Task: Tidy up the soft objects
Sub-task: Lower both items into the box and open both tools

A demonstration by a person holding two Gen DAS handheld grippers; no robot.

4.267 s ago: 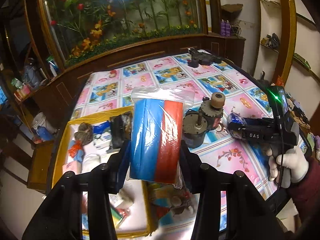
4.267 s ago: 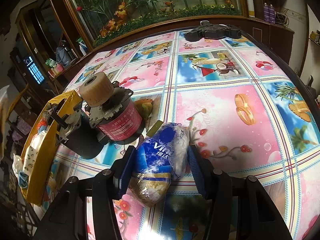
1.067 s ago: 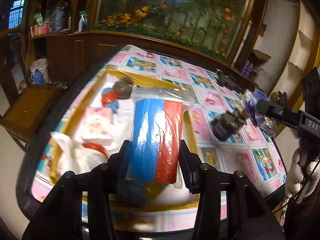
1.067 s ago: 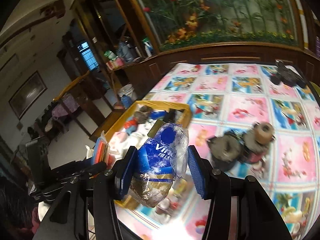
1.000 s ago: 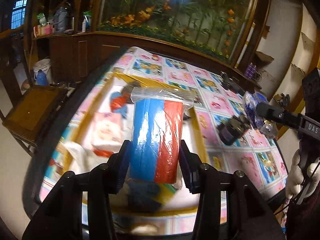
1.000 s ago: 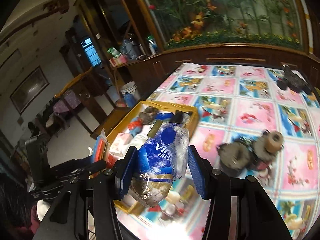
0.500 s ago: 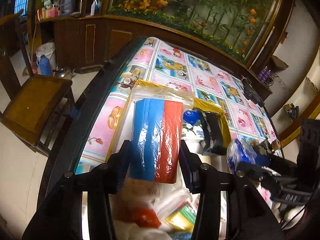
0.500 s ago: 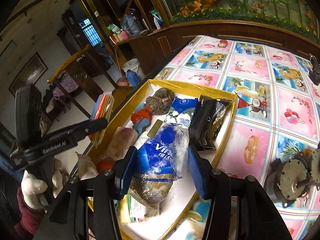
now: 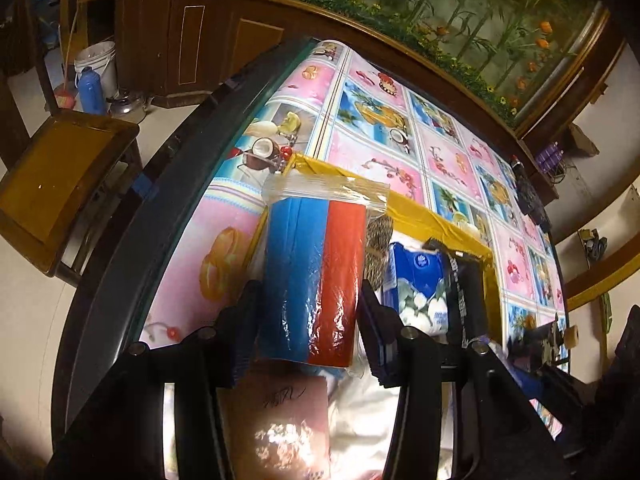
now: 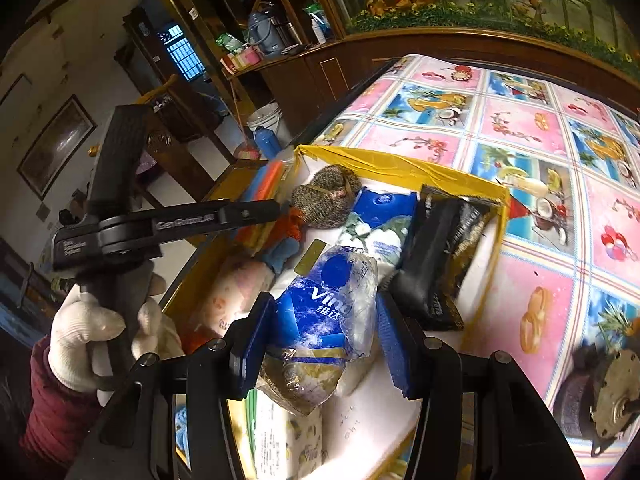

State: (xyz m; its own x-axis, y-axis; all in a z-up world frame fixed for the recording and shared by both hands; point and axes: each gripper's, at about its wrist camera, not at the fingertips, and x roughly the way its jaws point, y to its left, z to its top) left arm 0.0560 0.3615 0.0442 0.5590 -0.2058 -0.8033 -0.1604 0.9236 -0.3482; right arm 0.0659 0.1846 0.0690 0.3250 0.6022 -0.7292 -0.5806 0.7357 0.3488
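Showing only rightward: gloved left hand (image 10: 100, 332)

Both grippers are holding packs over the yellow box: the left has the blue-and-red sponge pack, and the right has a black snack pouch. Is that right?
Not quite. The right gripper holds a blue-and-white tissue pack, as the right wrist view shows; the black pouch lies in the yellow box. The left gripper does hold the blue-and-red sponge pack.

Fruit-print tablecloth (image 9: 372, 120) over the table, with a yellow-rimmed box (image 10: 400, 166) and a motor (image 10: 600, 392).
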